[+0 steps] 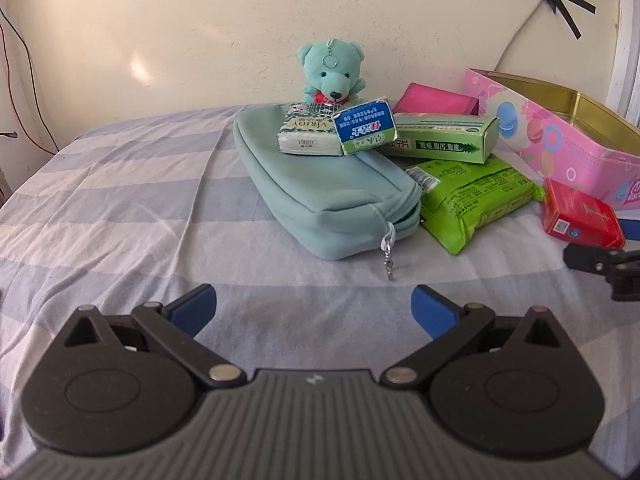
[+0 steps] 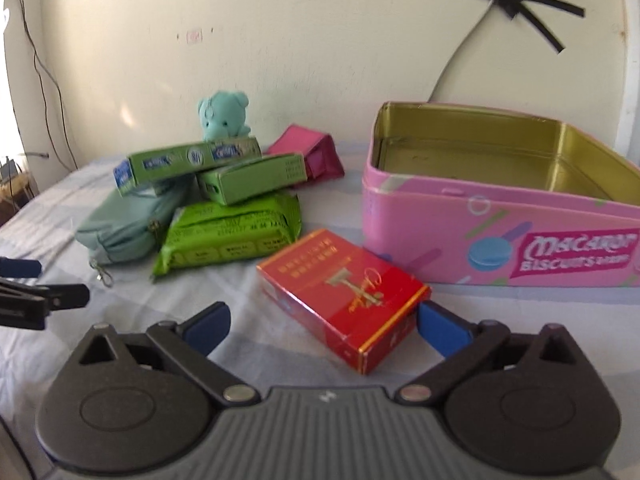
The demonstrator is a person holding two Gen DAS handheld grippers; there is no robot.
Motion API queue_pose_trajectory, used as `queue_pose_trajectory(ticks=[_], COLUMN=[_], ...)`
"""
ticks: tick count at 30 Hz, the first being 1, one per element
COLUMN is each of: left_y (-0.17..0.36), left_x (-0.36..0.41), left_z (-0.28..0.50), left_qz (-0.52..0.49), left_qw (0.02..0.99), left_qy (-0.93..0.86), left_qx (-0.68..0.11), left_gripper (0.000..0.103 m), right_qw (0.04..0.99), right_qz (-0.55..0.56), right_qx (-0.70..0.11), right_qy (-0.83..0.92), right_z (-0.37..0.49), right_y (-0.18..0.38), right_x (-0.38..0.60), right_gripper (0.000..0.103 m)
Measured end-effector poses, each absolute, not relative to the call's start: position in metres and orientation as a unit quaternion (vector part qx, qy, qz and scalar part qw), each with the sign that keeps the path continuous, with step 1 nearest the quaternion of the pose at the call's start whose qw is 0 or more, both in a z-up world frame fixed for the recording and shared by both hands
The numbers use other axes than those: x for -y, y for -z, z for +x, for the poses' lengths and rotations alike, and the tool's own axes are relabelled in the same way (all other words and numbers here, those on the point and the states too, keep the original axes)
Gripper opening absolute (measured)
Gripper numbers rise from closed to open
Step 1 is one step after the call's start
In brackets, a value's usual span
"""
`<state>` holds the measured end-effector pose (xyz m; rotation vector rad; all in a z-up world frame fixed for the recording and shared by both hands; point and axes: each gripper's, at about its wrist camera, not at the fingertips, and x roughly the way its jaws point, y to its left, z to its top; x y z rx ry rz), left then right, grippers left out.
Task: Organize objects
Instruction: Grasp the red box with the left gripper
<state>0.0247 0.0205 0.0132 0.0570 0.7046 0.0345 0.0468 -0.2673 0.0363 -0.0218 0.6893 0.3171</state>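
Striped bedsheet (image 2: pixel 120 320) is carrying clutter | right gripper (image 2: pixel 322 326) is spread wide, straddling glossy red cardboard pack (image 2: pixel 344 300) beside empty pink biscuit tin (image 2: pixel 440 236) — light, stiff, slippery; pinching its long sides looks best | left gripper (image 1: pixel 314 306) is hovering released — nothing held.

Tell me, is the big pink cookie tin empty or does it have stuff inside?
Empty, as far as it shows. The pink rectangular biscuit tin has no lid on, and the right wrist view shows only bare gold walls and floor inside; its near corner is hidden.
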Motion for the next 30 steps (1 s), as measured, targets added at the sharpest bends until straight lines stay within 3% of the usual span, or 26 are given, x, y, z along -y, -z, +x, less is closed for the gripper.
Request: queue_pose_trajectory(ticks=[3,4,7,11,16,19,21,30], left_y=[-0.013,-0.013,-0.013,-0.013,-0.015,-0.020,-0.025,-0.029], left_x=[-0.020,-0.020,-0.018,-0.014,-0.009,-0.003,0.005,0.055], left_z=[0.024,0.024,0.024,0.024,0.024,0.028,0.032,0.075], left_qz=[0.028,0.029,0.029,0.028,0.029,0.022,0.018,-0.032], left_qw=[0.937,0.937,0.937,0.936,0.936,0.936,0.936,0.913], left_qy=[-0.019,-0.020,-0.019,-0.012,0.000,0.023,0.047,0.172], left_qx=[-0.347,-0.347,-0.348,-0.351,-0.350,-0.350,-0.347,-0.369], left_gripper=[0.103,0.103,0.103,0.103,0.103,0.103,0.103,0.103], right_qw=[0.928,0.927,0.928,0.928,0.912,0.916,0.921,0.923], right_qz=[-0.041,-0.048,-0.071,-0.072,-0.068,-0.098,-0.095,-0.078], right_qx=[-0.338,-0.336,-0.323,-0.320,-0.322,-0.304,-0.297,-0.311], right_qy=[-0.154,-0.158,-0.170,-0.175,-0.245,-0.243,-0.233,-0.212], right_z=[0.052,0.053,0.046,0.034,0.002,-0.009,-0.008,0.015], right_y=[-0.029,-0.028,-0.030,-0.032,-0.035,-0.040,-0.043,-0.038], right_x=[0.256,0.253,0.246,0.244,0.236,0.229,0.233,0.249], right_gripper=[0.101,0.091,0.072,0.061,0.062,0.078,0.083,0.087])
